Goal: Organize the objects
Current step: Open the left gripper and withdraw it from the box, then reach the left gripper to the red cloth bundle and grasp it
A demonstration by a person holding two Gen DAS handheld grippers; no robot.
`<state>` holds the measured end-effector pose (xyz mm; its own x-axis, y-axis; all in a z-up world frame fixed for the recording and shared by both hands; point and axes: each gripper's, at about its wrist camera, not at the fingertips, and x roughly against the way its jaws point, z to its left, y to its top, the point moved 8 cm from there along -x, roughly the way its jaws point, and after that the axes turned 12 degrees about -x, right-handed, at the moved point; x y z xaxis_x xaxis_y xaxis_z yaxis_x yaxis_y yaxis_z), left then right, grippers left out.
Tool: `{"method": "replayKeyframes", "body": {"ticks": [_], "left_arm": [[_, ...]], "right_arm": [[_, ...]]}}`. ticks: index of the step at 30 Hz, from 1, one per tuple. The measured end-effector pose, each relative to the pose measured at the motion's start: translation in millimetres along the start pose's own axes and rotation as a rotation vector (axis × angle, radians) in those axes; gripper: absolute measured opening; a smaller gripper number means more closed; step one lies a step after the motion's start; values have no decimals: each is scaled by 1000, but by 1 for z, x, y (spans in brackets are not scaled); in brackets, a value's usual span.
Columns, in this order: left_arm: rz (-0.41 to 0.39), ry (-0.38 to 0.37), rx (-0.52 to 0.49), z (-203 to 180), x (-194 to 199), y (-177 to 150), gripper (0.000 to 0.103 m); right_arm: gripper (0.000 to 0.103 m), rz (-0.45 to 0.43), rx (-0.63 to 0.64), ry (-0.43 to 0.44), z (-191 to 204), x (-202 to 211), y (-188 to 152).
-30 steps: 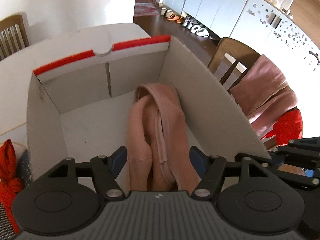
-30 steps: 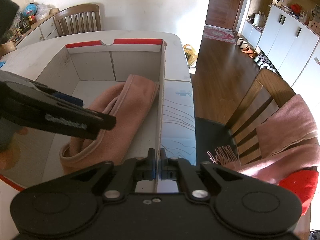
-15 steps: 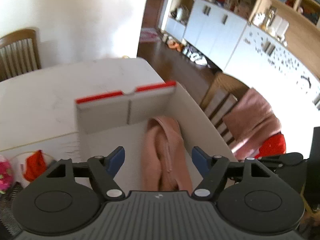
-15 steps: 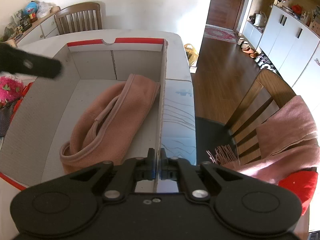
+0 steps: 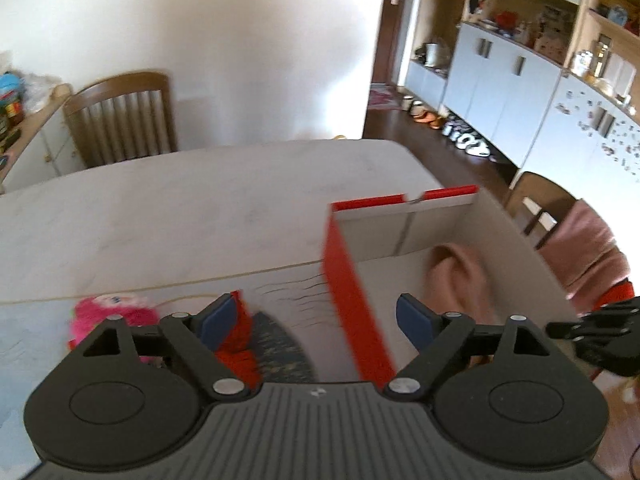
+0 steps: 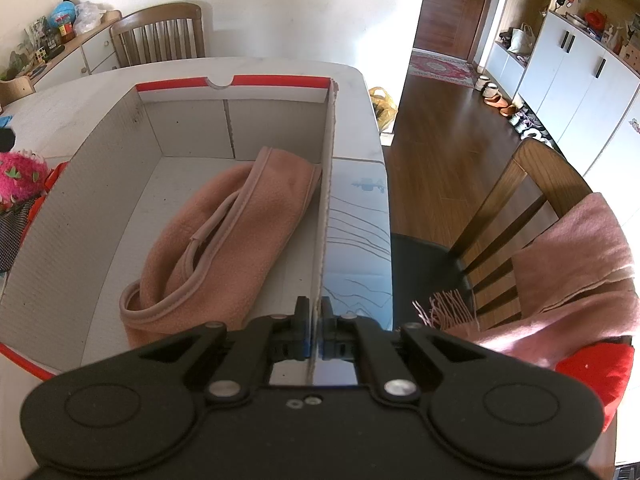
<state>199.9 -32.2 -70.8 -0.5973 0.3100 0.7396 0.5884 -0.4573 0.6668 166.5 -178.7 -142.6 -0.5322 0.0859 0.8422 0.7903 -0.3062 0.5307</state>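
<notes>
Right wrist view: right gripper [image 6: 315,334] clamps white cardboard box [image 6: 80,184] wall beside folded pink fleece cloth [image 6: 224,248]; left gripper [image 5: 314,320] opening, empty, over the box's red outer wall; fuzzy pink plush toy [image 5: 108,312] and 1 wooden slat-back chair [image 5: 124,120] beyond.

A home: dining table [image 6: 360,80], wooden chairs [image 6: 160,32], shoes [image 6: 496,100] by cabinets.

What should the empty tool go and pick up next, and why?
Probably the left tool, its jaws opening with nothing between them, should drop toward the fluffy pink toy lying outside the box. The pink cloth is already inside, and the right tool is pinching the box wall.
</notes>
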Motion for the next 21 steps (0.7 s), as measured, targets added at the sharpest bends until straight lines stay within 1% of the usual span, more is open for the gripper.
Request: {"method": "replayKeyframes", "body": {"ticks": [2, 4, 7, 9, 14, 17, 21], "left_arm": [[15, 23, 19, 12, -3, -8, 94], [28, 37, 35, 22, -8, -18, 102], [59, 56, 63, 34, -20, -32, 103], [64, 65, 78, 40, -29, -42, 103], [97, 70, 114, 52, -49, -63, 103], [110, 81, 105, 55, -62, -71, 103], [126, 77, 88, 53, -77, -80, 103]], "right_arm": [[3, 0, -1, 0, 0, 0, 0], [3, 0, -1, -1, 0, 0, 0], [3, 1, 0, 0, 0, 0, 0], [3, 1, 1, -2, 0, 0, -1], [4, 3, 2, -7, 0, 0, -2], [3, 5, 5, -11, 0, 0, -2], [4, 7, 6, -15, 1, 0, -2]]}}
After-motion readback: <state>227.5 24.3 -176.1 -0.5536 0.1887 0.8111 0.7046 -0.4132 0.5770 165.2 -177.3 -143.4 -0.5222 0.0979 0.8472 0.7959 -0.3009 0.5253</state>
